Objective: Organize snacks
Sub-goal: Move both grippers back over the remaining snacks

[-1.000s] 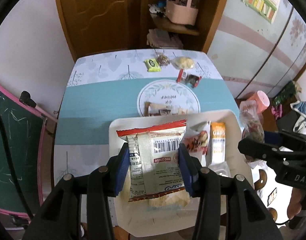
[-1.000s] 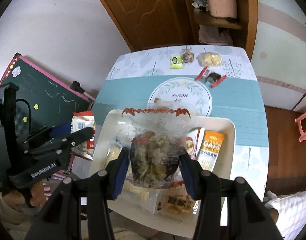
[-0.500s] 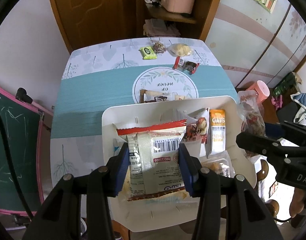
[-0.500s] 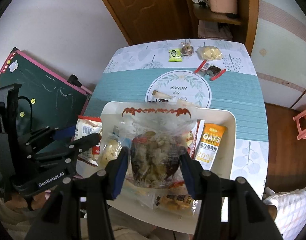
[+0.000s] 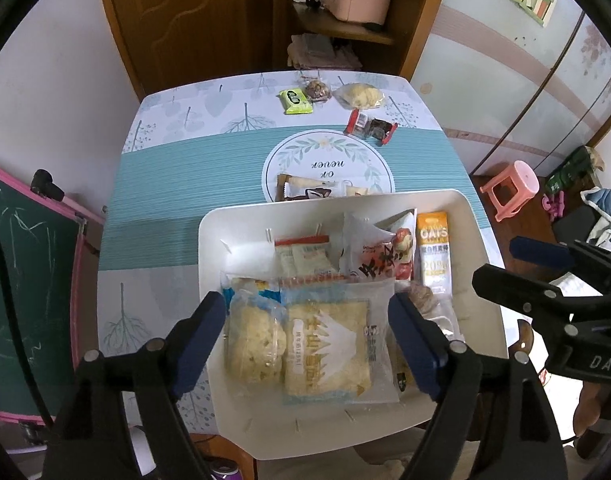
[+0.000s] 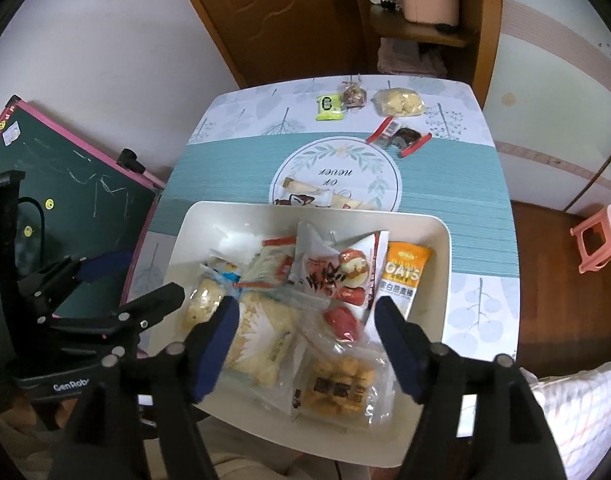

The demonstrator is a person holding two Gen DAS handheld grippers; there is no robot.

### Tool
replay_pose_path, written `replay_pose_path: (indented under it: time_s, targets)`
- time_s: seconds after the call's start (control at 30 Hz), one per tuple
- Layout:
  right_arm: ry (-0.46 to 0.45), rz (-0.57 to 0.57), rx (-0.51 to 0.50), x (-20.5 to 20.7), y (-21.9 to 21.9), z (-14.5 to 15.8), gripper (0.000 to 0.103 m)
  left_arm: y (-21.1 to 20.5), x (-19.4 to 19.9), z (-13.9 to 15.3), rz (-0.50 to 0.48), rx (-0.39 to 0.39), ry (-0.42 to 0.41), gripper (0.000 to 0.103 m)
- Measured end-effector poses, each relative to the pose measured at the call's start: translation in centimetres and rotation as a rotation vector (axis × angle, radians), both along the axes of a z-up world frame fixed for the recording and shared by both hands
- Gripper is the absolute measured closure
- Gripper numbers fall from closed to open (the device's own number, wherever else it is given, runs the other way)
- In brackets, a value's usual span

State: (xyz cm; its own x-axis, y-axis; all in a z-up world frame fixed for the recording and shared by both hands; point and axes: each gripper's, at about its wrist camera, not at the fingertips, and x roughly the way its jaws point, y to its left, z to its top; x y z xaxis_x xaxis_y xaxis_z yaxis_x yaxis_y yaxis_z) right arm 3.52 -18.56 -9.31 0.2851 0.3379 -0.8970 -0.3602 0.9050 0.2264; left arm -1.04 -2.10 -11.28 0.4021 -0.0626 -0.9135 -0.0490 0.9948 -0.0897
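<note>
white tray [image 5: 471, 216], snacks inside, both grippers spread

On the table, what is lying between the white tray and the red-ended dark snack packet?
One long snack packet lies there, just behind the white tray, on the round printed motif. Towards the red-ended packet the motif is bare. The right wrist view shows this.

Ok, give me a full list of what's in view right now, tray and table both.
tray: 1, white, near table edge
oats bar: 1, orange and white, tray's right side
red-print pack: 1, white and red, tray middle
pale cracker pack: 1, pale yellow, tray front
green packet: 1, far table edge
red-ended candy pack: 1, far right of table
stool: 1, pink, on the floor to the right
left gripper: 1, black, blue pads, open over tray
right gripper: 1, same, open
</note>
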Motion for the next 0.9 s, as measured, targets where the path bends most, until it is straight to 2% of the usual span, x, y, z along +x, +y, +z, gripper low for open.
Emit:
replay_pose_path:
  time_s: [0.9]
  targets:
    - [0.008,0.005,0.005,0.32,-0.56,-0.12,0.03,-0.38,0.92,0.34,-0.001,0.005,0.007,0.02]
